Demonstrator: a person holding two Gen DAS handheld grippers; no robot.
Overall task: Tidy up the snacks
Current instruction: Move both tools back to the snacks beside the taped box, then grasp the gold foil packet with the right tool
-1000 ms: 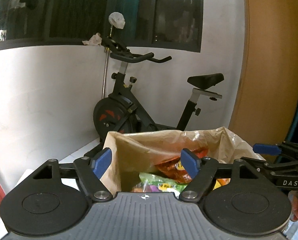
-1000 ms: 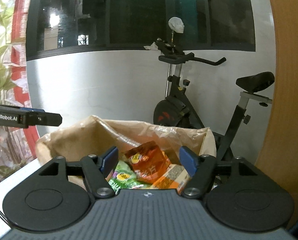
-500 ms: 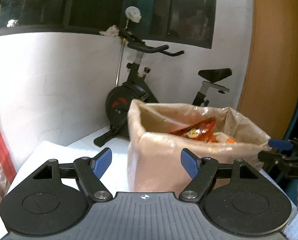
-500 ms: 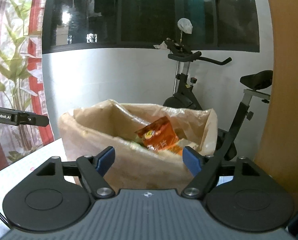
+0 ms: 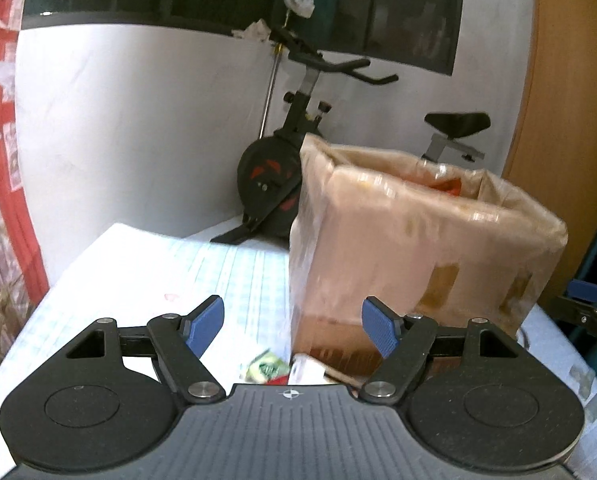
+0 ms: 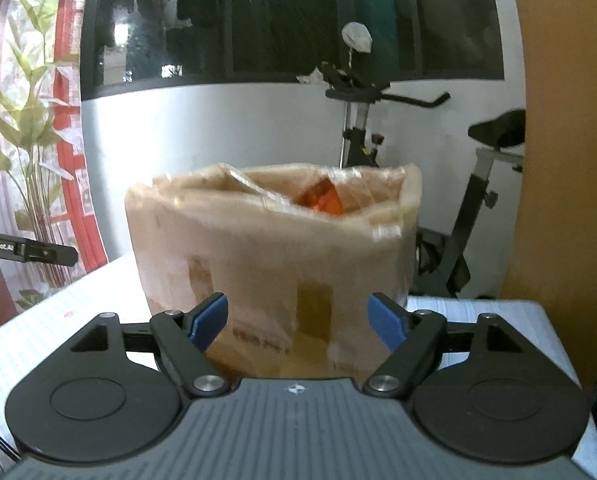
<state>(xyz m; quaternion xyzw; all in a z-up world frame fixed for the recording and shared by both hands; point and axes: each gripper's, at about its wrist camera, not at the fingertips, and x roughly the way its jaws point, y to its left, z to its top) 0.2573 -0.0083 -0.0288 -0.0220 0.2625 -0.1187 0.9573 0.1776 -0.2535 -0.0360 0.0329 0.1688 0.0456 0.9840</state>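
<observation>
A tall brown bag (image 5: 418,240) wrapped in clear film stands on the white checked tabletop (image 5: 158,272). An orange snack packet (image 6: 320,200) pokes out of its top. My left gripper (image 5: 292,316) is open and low in front of the bag's left corner, with nothing between its fingers. Just below it a green and white snack packet (image 5: 266,368) lies on the table, partly hidden. My right gripper (image 6: 298,312) faces the bag's (image 6: 274,248) side; its jaws are opening and hold nothing. Each gripper shows at the edge of the other's view.
A black exercise bike (image 5: 290,168) stands against the white wall behind the table. A wooden panel (image 5: 558,80) rises at the right. A red patterned curtain (image 5: 2,160) and a leafy plant (image 6: 30,140) are at the left. The table's far edge runs just behind the bag.
Both grippers have drawn back and sunk: the bag's inside showed from above before, now I see its sides. The right jaws have spread a little wider.
</observation>
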